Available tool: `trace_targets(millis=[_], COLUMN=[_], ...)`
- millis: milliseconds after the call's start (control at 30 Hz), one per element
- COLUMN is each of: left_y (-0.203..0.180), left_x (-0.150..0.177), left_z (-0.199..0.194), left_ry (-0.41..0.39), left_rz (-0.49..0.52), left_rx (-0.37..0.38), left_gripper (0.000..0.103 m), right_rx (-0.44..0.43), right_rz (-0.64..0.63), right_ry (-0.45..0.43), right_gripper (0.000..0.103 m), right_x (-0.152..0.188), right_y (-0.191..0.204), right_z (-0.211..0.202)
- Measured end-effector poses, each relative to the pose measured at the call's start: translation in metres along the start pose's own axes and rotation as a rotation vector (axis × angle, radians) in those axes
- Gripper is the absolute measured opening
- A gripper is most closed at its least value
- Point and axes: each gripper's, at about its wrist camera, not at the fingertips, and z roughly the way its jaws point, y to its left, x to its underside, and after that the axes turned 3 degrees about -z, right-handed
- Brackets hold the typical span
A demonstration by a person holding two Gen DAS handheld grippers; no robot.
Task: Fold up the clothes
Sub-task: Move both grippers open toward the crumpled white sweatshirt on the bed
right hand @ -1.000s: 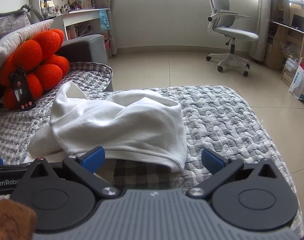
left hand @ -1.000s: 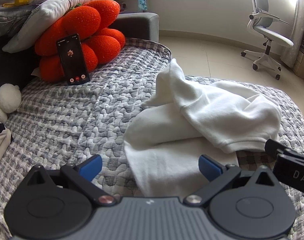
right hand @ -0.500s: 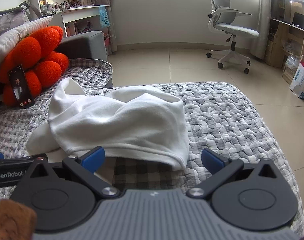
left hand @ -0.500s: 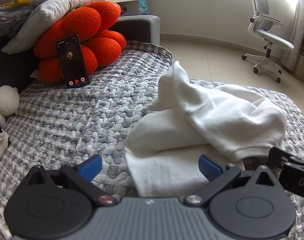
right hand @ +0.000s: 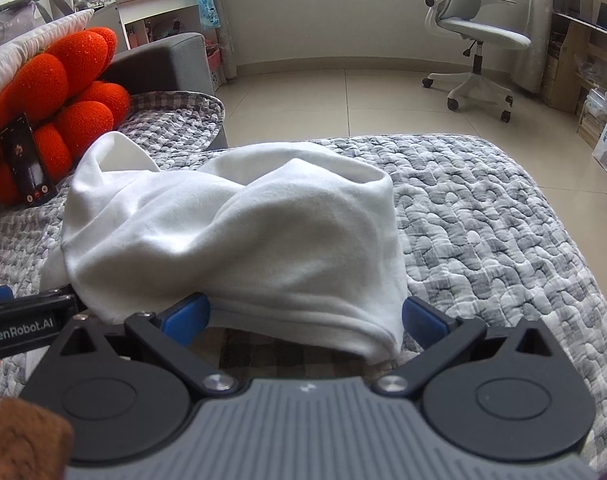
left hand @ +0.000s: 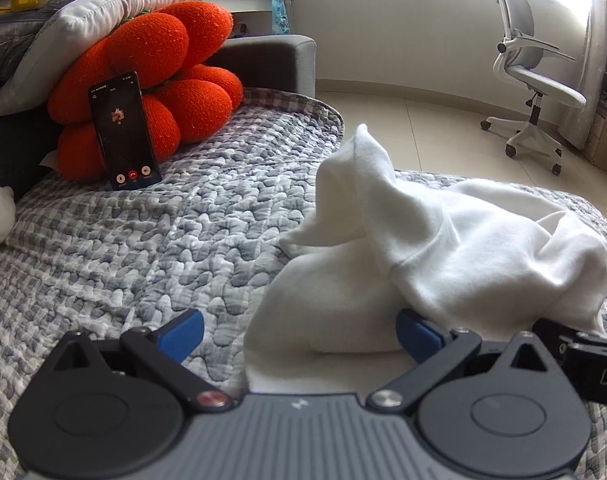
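Observation:
A white garment [left hand: 443, 256] lies crumpled in a heap on the grey quilted bed [left hand: 163, 248]; it also shows in the right wrist view [right hand: 239, 236]. My left gripper [left hand: 299, 330] is open, its blue fingertips [left hand: 181, 330] on either side of the garment's near left edge, low over the bed. My right gripper [right hand: 303, 314] is open, its blue fingertips [right hand: 425, 320] on either side of the garment's near hem. Neither gripper holds cloth. The right gripper's finger shows at the right edge of the left wrist view [left hand: 583, 354].
An orange flower-shaped cushion [left hand: 155, 88] with a phone [left hand: 123, 134] propped against it stands at the bed's far left, under a grey pillow [left hand: 91, 28]. A white office chair [right hand: 475, 44] stands on the tiled floor beyond the bed. Shelves [right hand: 579, 56] stand at the far right.
Both grippers have moved forward and lower toward the garment's near edge; the garment now looms larger. The garment has not moved and both grippers stay open.

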Motion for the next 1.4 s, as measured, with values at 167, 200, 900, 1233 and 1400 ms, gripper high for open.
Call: trace_targets(millis=[167, 200, 900, 1233, 1400], left_y=[-0.002, -0.003, 0.018, 0.013, 0.011], left_x=[0.004, 0.005, 0.003, -0.008, -0.013], left_z=[0.009, 0.011, 0.014, -0.005, -0.007], left_ry=[-0.004, -0.003, 0.017, -0.113, -0.132], left_rz=[0.045, 0.053, -0.013, 0.020, 0.054], left_rx=[0.019, 0.022, 0.141, 0.225, 0.212], left_gripper=[0.103, 0.103, 0.102, 0.090, 0.090], right_rx=[-0.033, -0.035, -0.003, -0.051, -0.082], right_rz=[0.013, 0.013, -0.140, -0.007, 0.041], right_ry=[0.004, 0.005, 0.038, -0.058, -0.099], right_gripper=[0.103, 0.103, 0.103, 0.102, 0.098], right_x=[0.003, 0.004, 0.012, -0.002, -0.012], right_y=[-0.008, -0.008, -0.004, -0.021, -0.025], right_z=[0.005, 0.006, 0.018, -0.003, -0.004])
